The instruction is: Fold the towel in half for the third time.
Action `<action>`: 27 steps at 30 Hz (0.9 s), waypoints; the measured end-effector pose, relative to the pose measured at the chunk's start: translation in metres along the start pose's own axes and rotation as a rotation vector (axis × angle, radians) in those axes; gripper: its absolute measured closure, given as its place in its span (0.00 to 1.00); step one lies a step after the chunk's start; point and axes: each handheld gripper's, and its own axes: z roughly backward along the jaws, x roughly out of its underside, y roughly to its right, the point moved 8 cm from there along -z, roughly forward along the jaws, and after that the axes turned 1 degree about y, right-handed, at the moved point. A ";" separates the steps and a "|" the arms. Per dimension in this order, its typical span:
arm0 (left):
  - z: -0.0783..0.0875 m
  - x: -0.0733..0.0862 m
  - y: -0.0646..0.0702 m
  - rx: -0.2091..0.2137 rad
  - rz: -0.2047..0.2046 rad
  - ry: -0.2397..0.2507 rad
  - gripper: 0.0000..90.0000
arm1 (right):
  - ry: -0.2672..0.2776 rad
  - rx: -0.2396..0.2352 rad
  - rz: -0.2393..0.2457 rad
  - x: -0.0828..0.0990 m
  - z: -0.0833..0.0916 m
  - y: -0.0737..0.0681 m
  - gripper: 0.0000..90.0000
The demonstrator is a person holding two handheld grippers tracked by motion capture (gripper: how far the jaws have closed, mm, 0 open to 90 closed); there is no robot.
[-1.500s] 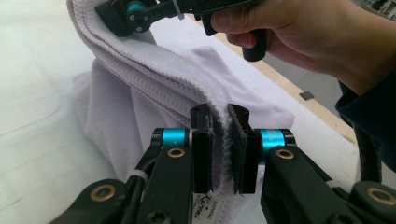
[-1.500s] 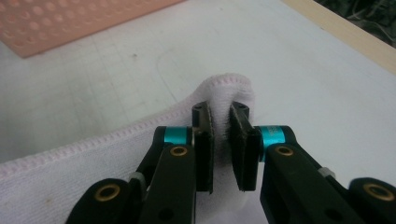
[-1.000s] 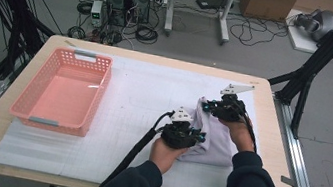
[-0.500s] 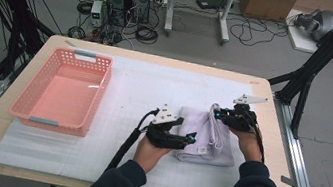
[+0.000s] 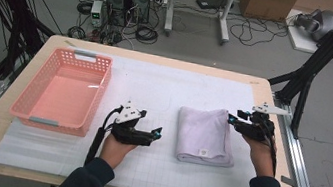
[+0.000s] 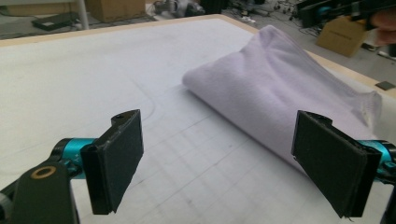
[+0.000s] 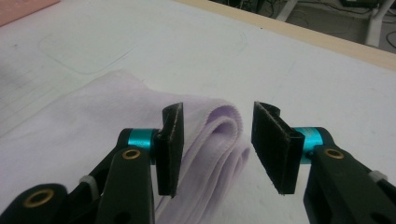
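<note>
A folded lilac towel [image 5: 205, 134] lies flat on the white mat [image 5: 155, 86] that covers the tabletop, right of the middle and nearer the front edge than the back. Its folded layers show at the end that faces the right edge of the table.

The left gripper [image 5: 154, 134] hangs low over the mat just left of the towel, clear of it, pointing toward it. Its jaws have just been opening and now stand wide apart with nothing between them; in the left gripper view [image 6: 219, 163] bare mat shows in the gap, and the towel [image 6: 280, 100] lies beyond the far pad without touching it.

The right gripper [image 5: 232, 120] sits at the towel's right side, near the back corner of the cloth, pointing left at it. Its jaws have also just been opening and stand about halfway apart. In the right gripper view [image 7: 217, 147] the rounded, layered edge of the towel [image 7: 140, 116] lies in line with the gap, but neither pad presses on it, so the cloth is free of both grippers.

A pink basket [image 5: 20, 111] stands empty near the left edge of the tabletop, well apart from the towel and from both hands.
</note>
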 end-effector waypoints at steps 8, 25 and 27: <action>0.024 0.018 -0.012 -0.004 -0.008 -0.008 0.19 | -0.037 -0.016 0.024 0.046 0.025 -0.043 0.65; 0.034 0.020 -0.013 0.000 -0.007 -0.014 0.19 | -0.169 0.070 -0.025 0.077 0.044 -0.045 0.94; 0.033 0.022 -0.013 -0.002 -0.005 -0.017 0.19 | -0.218 0.079 -0.024 0.085 0.043 -0.042 0.93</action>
